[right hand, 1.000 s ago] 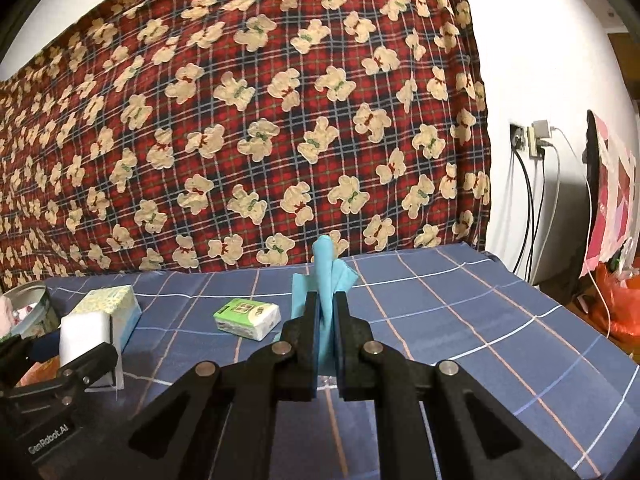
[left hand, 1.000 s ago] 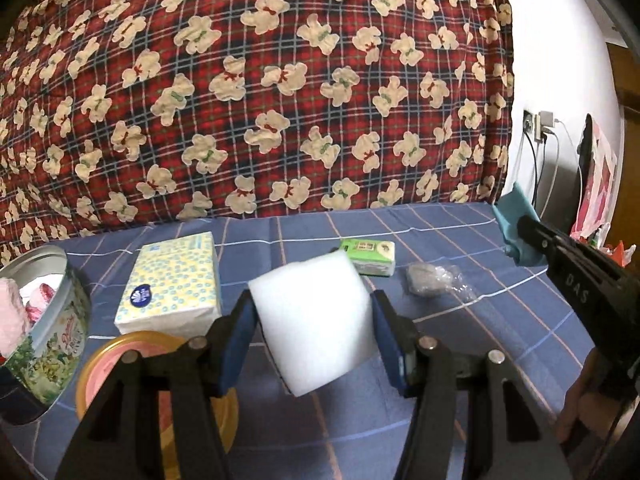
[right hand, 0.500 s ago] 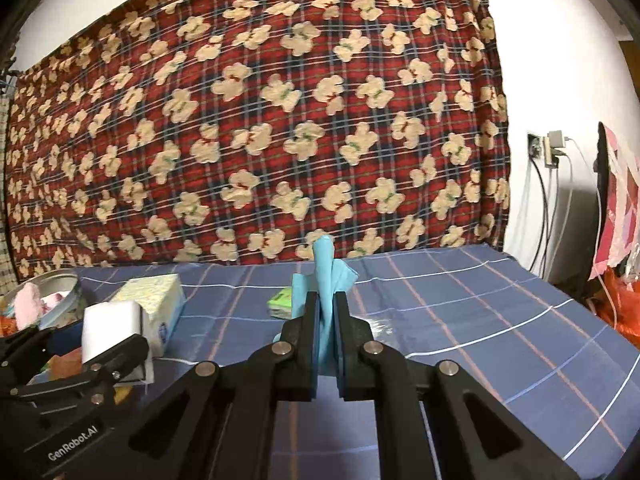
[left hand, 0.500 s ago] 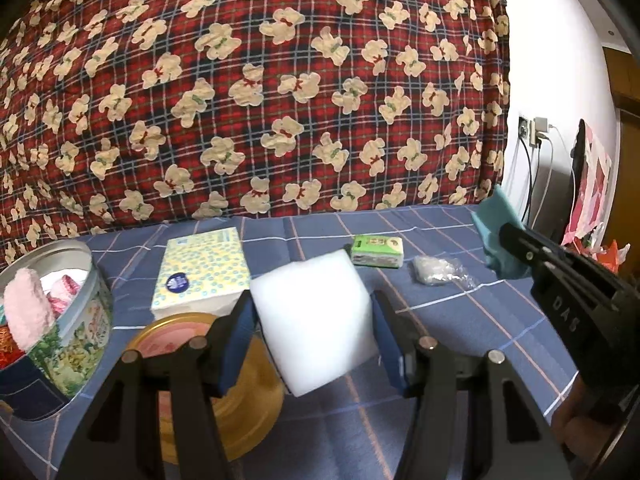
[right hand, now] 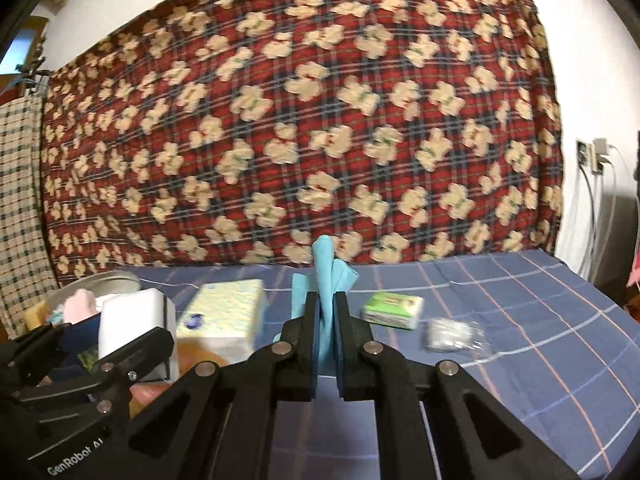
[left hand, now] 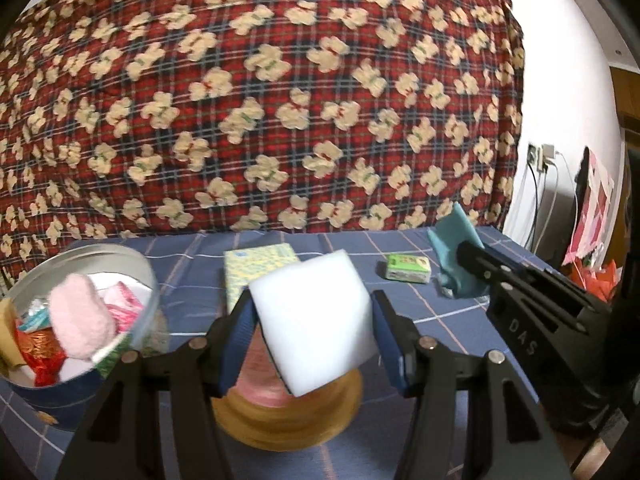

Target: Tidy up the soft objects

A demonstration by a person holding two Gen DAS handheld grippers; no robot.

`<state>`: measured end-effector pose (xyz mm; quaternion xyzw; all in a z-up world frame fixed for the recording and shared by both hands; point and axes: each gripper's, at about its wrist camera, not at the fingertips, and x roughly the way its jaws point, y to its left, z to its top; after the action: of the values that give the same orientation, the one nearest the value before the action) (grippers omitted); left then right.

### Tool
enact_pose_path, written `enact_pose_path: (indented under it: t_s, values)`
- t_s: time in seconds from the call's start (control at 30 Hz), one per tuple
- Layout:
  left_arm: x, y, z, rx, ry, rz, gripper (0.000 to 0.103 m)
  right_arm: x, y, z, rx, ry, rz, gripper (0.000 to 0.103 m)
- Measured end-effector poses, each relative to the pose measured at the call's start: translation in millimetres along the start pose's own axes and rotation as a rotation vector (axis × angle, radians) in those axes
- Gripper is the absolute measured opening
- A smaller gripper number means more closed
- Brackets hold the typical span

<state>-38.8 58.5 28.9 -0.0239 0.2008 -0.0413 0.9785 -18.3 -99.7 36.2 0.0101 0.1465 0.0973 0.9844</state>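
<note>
The left gripper (left hand: pixel 314 334) has its fingers clamped on a white sponge (left hand: pixel 316 320), held above a yellow lid (left hand: pixel 288 420) beside the tin (left hand: pixel 80 320). The right gripper's (right hand: pixel 326 320) fingers pinch a blue cloth (right hand: pixel 325 276) upright over the bed (right hand: pixel 520 320).

Warm, fairly dim indoor light fills both views, with no hard shadows. The white wall (left hand: pixel 560 92) at the upper right glares brightest. Fisheye bending curves the red plaid teddy-bear blanket (right hand: pixel 304 128), and black vignette fills all 4 corners. Motion blur softens the round yellow lid (left hand: pixel 288 420) at the lower centre.
</note>
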Motion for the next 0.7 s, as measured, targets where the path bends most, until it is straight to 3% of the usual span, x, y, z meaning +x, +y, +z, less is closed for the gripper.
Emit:
enact_pose_path:
  t_s: [0.4, 0.7]
  values:
    - [-19.7, 93.5, 13.7, -0.082, -0.038, 0.167, 0.057, 22.4, 92.4, 16.4, -0.030, -0.011, 0.172, 0.007]
    - [-17.4, 173.3, 16.0, -0.159, 0.011, 0.327, 0.057, 51.6, 168.0, 22.7, -0.044, 0.031, 0.304, 0.007]
